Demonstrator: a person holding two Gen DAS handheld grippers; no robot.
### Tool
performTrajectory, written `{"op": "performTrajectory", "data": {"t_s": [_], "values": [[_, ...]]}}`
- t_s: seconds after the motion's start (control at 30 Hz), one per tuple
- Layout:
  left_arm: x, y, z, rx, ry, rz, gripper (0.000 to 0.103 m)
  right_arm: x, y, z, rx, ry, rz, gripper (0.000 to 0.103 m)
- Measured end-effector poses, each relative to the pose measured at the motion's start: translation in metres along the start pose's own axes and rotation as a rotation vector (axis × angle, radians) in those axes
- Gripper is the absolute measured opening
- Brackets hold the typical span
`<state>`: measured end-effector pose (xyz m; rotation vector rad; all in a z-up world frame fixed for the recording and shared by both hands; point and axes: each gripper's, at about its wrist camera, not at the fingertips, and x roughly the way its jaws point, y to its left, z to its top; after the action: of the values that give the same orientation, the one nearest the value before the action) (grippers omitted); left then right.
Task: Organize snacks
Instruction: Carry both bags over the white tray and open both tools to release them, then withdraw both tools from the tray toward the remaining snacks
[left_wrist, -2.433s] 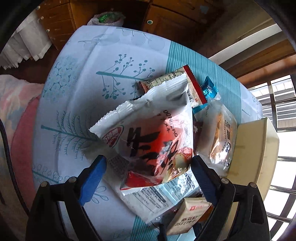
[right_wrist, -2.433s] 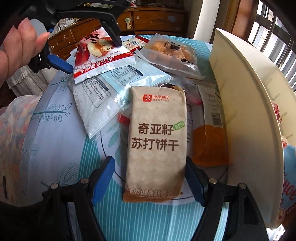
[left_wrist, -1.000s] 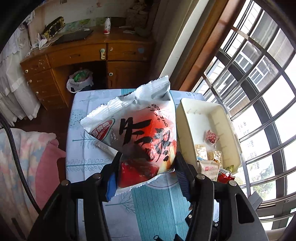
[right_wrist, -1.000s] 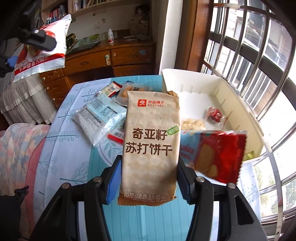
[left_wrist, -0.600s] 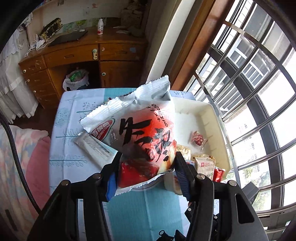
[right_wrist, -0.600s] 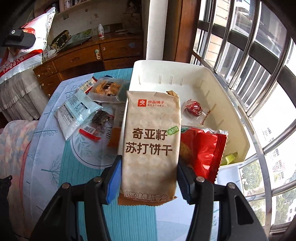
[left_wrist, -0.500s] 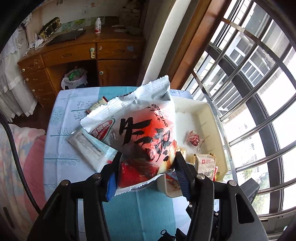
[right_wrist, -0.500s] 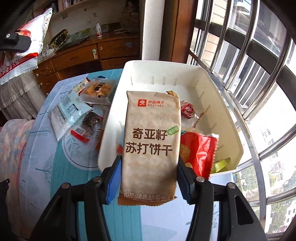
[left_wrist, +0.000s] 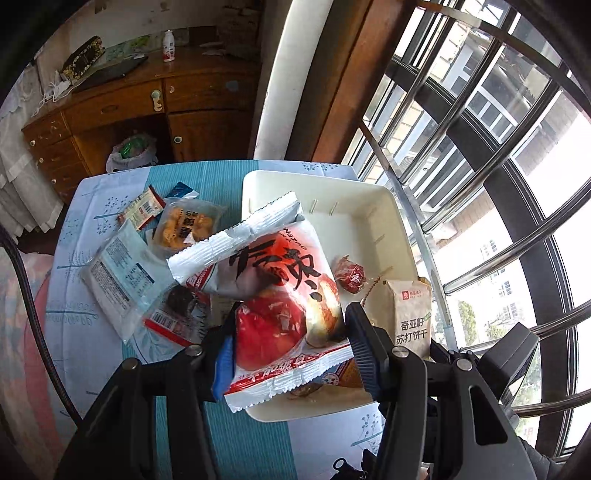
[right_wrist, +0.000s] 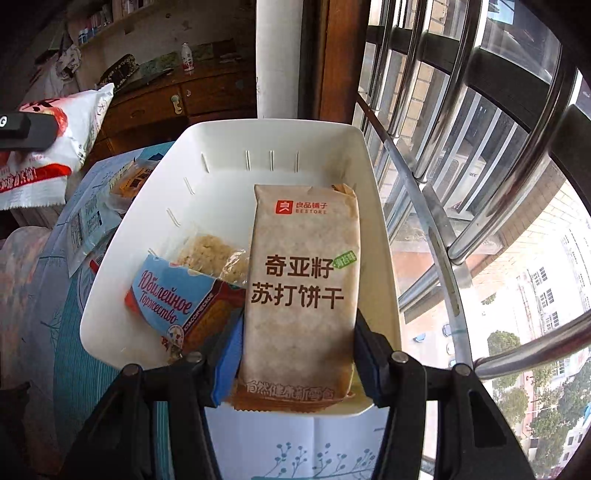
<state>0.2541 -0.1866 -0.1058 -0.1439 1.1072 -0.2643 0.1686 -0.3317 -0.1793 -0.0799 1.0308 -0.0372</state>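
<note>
A: What is the left gripper (left_wrist: 291, 343) doing?

B: Its blue pads pinch the lower part of a white-and-red snack bag (left_wrist: 273, 295), which hangs above the near left corner of the white bin (left_wrist: 391, 206).

A: And the right gripper (right_wrist: 299, 354)?

B: It clamps a tan cracker packet (right_wrist: 303, 288) by both long edges and holds it over the right side of the same bin. From the left wrist view that packet shows at the bin's right rim.

A: What lies in the bin?

B: A blue-and-red cookie pack (right_wrist: 177, 306), with a clear packet of pale crumbly pieces (right_wrist: 214, 254) just behind it, and a small red wrapped sweet (left_wrist: 349, 275) farther in. Something brownish sits under the white-and-red bag near the front wall, too hidden to name.

A: What's on the table?

B: On the teal patterned tablecloth (left_wrist: 229, 435) left of the bin lie a clear packet with a printed label (left_wrist: 118, 280), a packet of golden pastries (left_wrist: 186, 227) and a few smaller wrappers, bunched together.
</note>
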Motion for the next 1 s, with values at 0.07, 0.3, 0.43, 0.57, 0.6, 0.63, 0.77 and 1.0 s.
{"op": "performTrajectory", "data": {"t_s": [0.07,0.3,0.43,0.57,0.6,0.63,0.77,1.0], "values": [[0.007,-0.009,0.001,0.005,0.013,-0.006,0.053,0.002,-0.005,0.006,-0.006,-0.008,0.02,0.055],[0.016,-0.017,0.0,-0.004,0.044,0.022,0.053,0.002,-0.016,0.014,0.001,-0.016,0.05,0.058],[0.016,-0.013,-0.002,-0.018,0.052,0.035,0.054,0.002,-0.02,0.017,0.014,-0.026,0.061,0.058],[0.007,-0.007,-0.006,-0.026,0.031,0.027,0.072,-0.002,-0.016,0.018,0.007,-0.036,0.064,0.064],[0.003,-0.005,-0.007,-0.031,0.016,0.02,0.074,-0.004,-0.014,0.017,0.005,-0.039,0.066,0.065],[-0.002,-0.002,-0.008,-0.038,0.0,0.015,0.076,-0.005,-0.012,0.017,0.002,-0.041,0.067,0.065],[-0.014,0.011,-0.014,-0.053,-0.026,0.009,0.076,-0.01,-0.004,0.017,-0.006,-0.049,0.073,0.065],[-0.036,0.047,-0.027,-0.083,-0.039,0.006,0.076,-0.021,0.015,0.019,0.003,-0.062,0.079,0.065]]}}
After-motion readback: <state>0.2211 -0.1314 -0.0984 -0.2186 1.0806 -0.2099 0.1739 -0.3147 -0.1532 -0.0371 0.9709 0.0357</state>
